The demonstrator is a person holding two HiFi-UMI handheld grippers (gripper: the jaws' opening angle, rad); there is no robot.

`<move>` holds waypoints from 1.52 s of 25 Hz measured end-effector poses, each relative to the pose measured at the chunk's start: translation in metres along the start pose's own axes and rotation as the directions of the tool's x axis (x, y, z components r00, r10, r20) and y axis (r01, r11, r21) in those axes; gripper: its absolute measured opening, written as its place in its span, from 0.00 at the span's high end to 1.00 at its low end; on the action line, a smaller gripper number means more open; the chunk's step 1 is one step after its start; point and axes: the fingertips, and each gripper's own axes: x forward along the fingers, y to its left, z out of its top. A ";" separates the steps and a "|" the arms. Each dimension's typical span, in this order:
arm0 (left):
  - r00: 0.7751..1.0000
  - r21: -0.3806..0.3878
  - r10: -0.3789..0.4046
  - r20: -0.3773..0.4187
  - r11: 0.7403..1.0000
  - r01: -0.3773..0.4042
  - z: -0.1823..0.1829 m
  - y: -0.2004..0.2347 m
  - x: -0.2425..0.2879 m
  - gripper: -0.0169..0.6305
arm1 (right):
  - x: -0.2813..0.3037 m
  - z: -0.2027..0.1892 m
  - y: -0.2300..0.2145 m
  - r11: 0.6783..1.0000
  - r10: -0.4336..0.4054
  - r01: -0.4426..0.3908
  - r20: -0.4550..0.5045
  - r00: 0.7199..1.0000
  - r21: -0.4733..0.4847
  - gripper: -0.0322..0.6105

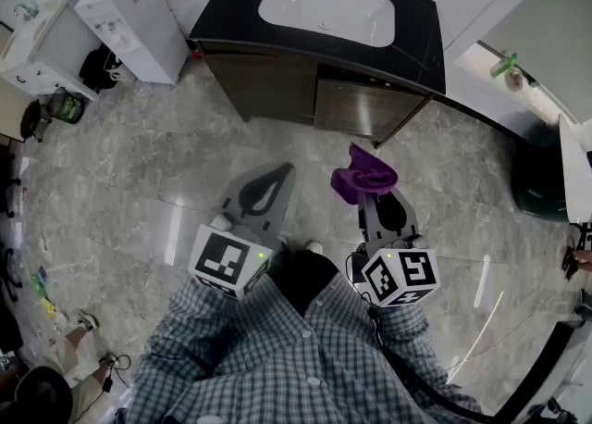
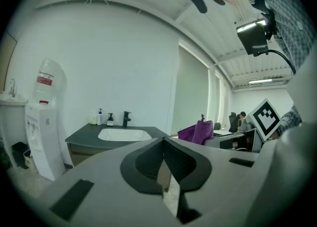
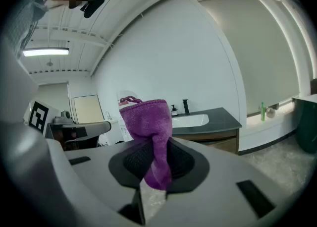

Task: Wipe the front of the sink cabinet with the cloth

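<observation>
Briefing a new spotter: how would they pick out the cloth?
Start at the dark-topped sink cabinet. In front of it, the right gripper pinches the cloth. It is the only purple thing; the left gripper is empty.

The cloth (image 1: 363,175) is vivid purple. Behind it, the sink cabinet (image 1: 277,89) has a dark brown wood-grain front under a black top, with a white basin (image 1: 326,7) set in. The floor (image 1: 120,181) before the cabinet is pale grey stone with marbled veining. The left gripper (image 1: 276,172) and right gripper (image 1: 370,198) are light grey, their jaws lined in black. Each carries a cube (image 1: 225,261) patterned with black-and-white square markers. The person's shirt (image 1: 277,367) is a grey-and-white check. Left of the cabinet is a white water dispenser (image 1: 134,10) with red markings. Right of the cabinet are a green bottle (image 1: 504,65) and a dark green bin (image 1: 536,177).
</observation>
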 end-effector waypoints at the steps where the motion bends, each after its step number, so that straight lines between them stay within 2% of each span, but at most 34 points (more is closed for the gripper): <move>1: 1.000 0.000 0.000 0.001 1.000 0.000 0.000 0.000 0.000 0.96 | 0.000 0.000 0.000 1.000 0.000 0.000 0.000 1.000 0.001 0.84; 20: 1.000 0.000 0.009 -0.004 1.000 -0.009 0.001 -0.001 0.006 0.96 | -0.001 0.001 -0.011 1.000 -0.012 0.012 0.004 1.000 0.022 0.83; 38: 0.999 0.020 0.048 -0.002 0.999 -0.048 0.005 -0.041 0.023 0.96 | -0.019 0.004 -0.046 0.999 0.038 -0.038 0.008 0.999 0.019 0.84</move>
